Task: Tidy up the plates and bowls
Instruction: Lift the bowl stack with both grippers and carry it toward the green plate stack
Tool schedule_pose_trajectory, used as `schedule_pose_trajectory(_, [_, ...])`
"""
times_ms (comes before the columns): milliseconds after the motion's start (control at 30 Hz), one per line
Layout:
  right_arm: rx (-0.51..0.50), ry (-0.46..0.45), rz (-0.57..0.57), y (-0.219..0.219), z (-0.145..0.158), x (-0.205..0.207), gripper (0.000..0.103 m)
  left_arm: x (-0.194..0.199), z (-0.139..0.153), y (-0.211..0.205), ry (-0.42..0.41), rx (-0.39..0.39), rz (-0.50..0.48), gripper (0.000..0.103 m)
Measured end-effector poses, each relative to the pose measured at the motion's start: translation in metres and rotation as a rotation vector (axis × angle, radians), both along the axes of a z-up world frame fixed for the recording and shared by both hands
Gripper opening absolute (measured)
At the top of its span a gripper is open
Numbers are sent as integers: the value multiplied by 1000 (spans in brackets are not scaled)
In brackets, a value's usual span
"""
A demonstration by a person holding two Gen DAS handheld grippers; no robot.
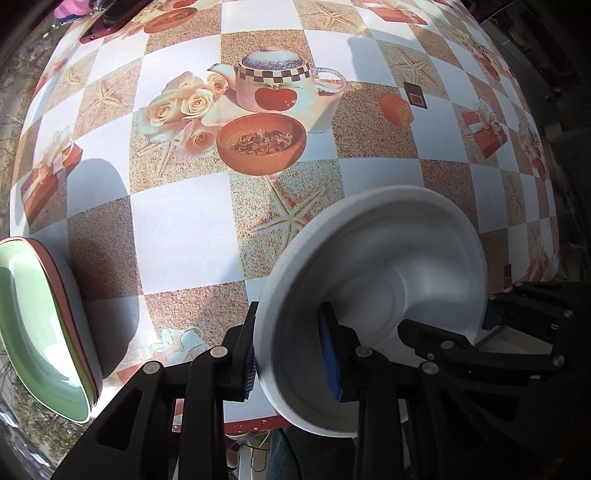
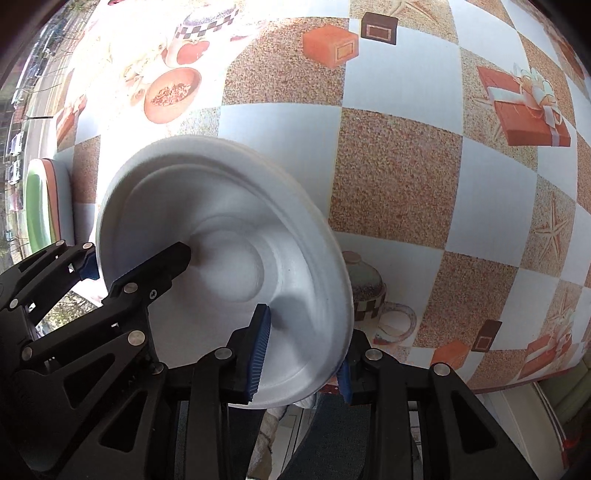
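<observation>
A stack of white foam bowls (image 1: 376, 266) is held above the table's near edge; it also shows in the right wrist view (image 2: 229, 229). My left gripper (image 1: 291, 350) is shut on its left rim, one blue pad inside, one outside. My right gripper (image 2: 303, 350) is shut on the opposite rim; it shows in the left wrist view (image 1: 447, 332) at the bowl's right. A stack of plates with a green one on top (image 1: 40, 332) sits at the table's left edge, also seen in the right wrist view (image 2: 40, 206).
The table (image 1: 177, 229) has a checkered cloth printed with a teapot, bowl, roses and gift boxes. A dark red phone (image 1: 107, 22) lies at the far left. The table's near edge (image 1: 251, 424) lies just below the bowls.
</observation>
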State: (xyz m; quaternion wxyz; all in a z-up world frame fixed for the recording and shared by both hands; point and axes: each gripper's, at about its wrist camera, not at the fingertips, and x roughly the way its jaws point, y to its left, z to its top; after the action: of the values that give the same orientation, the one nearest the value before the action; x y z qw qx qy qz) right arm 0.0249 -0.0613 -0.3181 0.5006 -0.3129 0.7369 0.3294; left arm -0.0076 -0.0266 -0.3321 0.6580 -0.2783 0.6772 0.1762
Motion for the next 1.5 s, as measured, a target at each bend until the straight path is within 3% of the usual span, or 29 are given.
schedule_pose_trajectory(233, [-30, 3, -28, 10, -12, 1, 34, -11, -3, 5, -3, -45, -40, 32])
schedule_pose_trajectory(567, [-45, 51, -25, 26, -24, 1, 34, -37, 5, 17, 16, -29, -101, 34])
schedule_pose_trajectory(933, [-10, 7, 26, 56, -15, 5, 35, -70, 34, 52, -28, 10, -67, 34])
schedule_pose_trajectory(1067, [-1, -4, 26, 49, -5, 2, 35, -75, 42, 59, -39, 17, -65, 34])
schedule_pose_trajectory(1133, [0, -9, 30, 58, 2, 5, 35, -47, 45, 70, -41, 15, -58, 34])
schedule_pose_trajectory(1500, [11, -41, 50, 71, 20, 23, 35, -48, 70, 94, -70, 22, -49, 34])
